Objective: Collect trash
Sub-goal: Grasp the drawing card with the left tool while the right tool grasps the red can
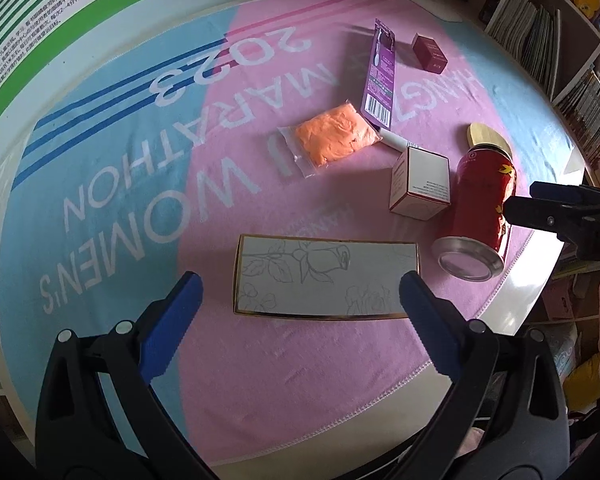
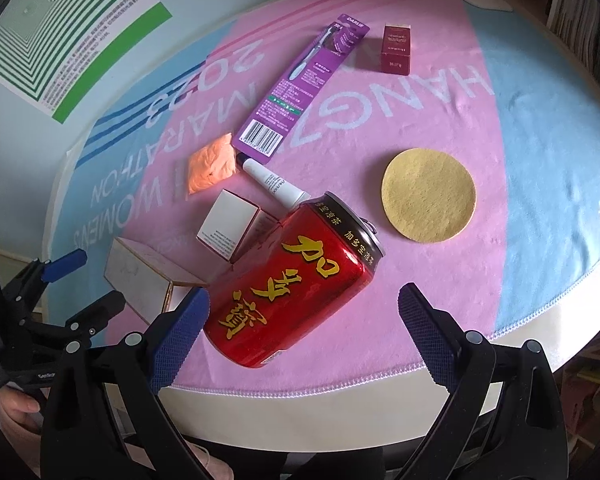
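Both grippers were wide open and held nothing. The right gripper (image 2: 302, 320) hung over the can (image 2: 296, 284), which lay on its side near the desk's front edge. A bump could roll it off.

Both views are evenly lit by soft daylight; short shadows are cast toward 9 o'clock beside the red can (image 2: 296, 284). Strong fisheye bending and dark vignetting are seen at the edges; focus is sharp centrally.
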Available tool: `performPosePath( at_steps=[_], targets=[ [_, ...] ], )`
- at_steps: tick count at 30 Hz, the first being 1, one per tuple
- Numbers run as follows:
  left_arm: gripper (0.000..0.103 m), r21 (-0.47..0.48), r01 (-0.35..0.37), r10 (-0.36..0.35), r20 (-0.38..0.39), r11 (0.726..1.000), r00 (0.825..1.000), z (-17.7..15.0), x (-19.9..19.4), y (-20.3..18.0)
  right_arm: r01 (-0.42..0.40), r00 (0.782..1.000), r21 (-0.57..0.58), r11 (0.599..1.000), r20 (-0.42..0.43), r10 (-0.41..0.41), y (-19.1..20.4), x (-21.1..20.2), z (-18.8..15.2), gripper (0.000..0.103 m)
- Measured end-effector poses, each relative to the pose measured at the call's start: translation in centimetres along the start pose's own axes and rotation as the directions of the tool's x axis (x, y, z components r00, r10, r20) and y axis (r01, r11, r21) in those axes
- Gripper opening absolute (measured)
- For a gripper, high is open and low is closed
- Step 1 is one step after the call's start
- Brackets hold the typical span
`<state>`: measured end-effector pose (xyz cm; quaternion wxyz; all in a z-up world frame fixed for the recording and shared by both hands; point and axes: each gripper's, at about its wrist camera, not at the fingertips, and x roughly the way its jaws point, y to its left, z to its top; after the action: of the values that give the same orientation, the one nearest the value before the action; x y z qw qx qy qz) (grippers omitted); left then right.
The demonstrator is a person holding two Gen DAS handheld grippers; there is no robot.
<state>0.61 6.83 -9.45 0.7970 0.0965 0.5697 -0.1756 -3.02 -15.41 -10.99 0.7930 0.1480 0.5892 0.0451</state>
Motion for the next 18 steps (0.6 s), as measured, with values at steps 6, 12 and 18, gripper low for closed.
performPosePath(
  at_steps=[6,12,18],
  targets=[
    [0.096,-0.100,-0.008,0.008,-0.008,0.995,1.000,0.0,0.0,0.2,-0.047,0.996,0.039,0.998,-0.068,0.050,0.1,2.1,0.5,0.095],
    [0.096,-0.305,-0.044,0.032,-0.044,0.951,0.998,-0.3,0.4,1.2,-0.118,0.980,0.051,0.992,-0.156,0.125,-0.3,4.9,2.2,0.094],
    [0.096,-0.519,-0.075,0.039,-0.080,0.851,0.996,-1.2,1.2,1.4,-0.180,0.955,-0.053,0.982,-0.248,0.162,-0.2,5.9,4.7,0.088]
  ],
)
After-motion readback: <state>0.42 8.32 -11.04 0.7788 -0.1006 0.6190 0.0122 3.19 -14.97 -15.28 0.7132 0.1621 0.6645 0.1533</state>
